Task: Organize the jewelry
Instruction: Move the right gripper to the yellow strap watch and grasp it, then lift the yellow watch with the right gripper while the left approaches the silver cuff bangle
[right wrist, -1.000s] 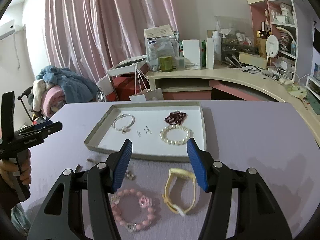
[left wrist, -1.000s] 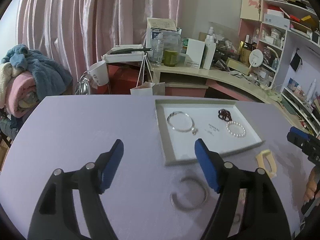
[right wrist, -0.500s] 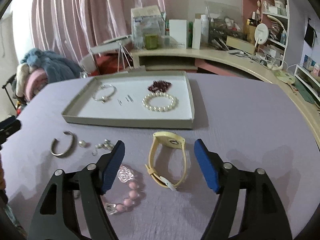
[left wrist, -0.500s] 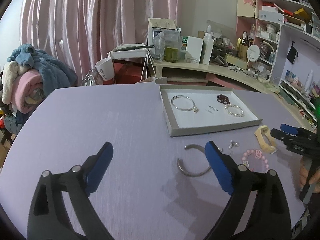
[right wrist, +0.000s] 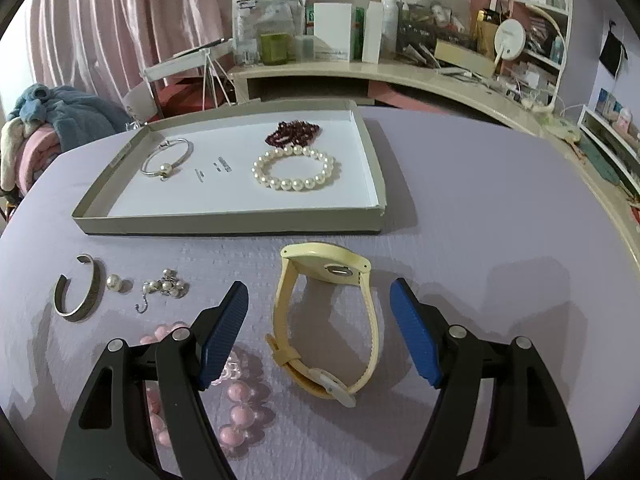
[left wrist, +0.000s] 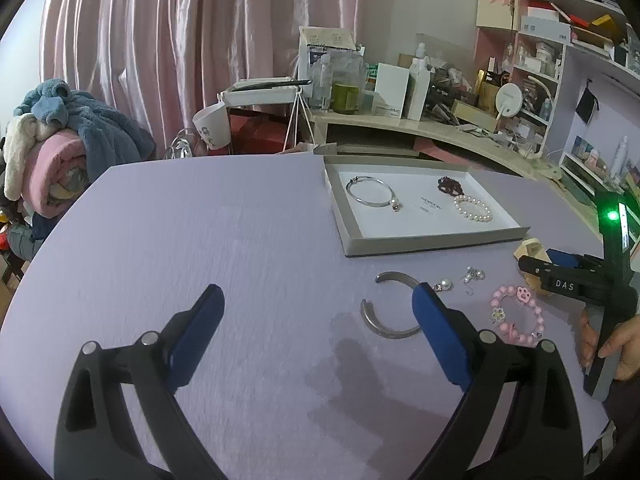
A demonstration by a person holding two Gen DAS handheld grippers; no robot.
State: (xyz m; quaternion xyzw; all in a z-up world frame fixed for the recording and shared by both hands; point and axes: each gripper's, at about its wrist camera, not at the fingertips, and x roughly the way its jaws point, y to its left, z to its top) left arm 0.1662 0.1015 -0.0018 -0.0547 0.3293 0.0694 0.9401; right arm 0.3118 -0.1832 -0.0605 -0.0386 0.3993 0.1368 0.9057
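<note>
One tray [right wrist: 224, 224] – three bracelets inside, one silver cuff [right wrist: 80, 292], one yellow watch [right wrist: 328, 320], one pink bracelet [left wrist: 518, 314]

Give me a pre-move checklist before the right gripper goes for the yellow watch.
1. Right gripper open: ok, both blue pads spread wide.
2. Yellow plastic-strap watch lined up between the pads: ok, it lies on the purple table between them.
3. Right gripper empty: ok.
4. Room in the shallow grey cardboard tray: ok, bare white floor in front of the white pearl bracelet.
5. Pink bead bracelet out of the way: not ok, it lies under the left pad.
6. Left gripper away: ok, open near the silver cuff bangle.
</note>
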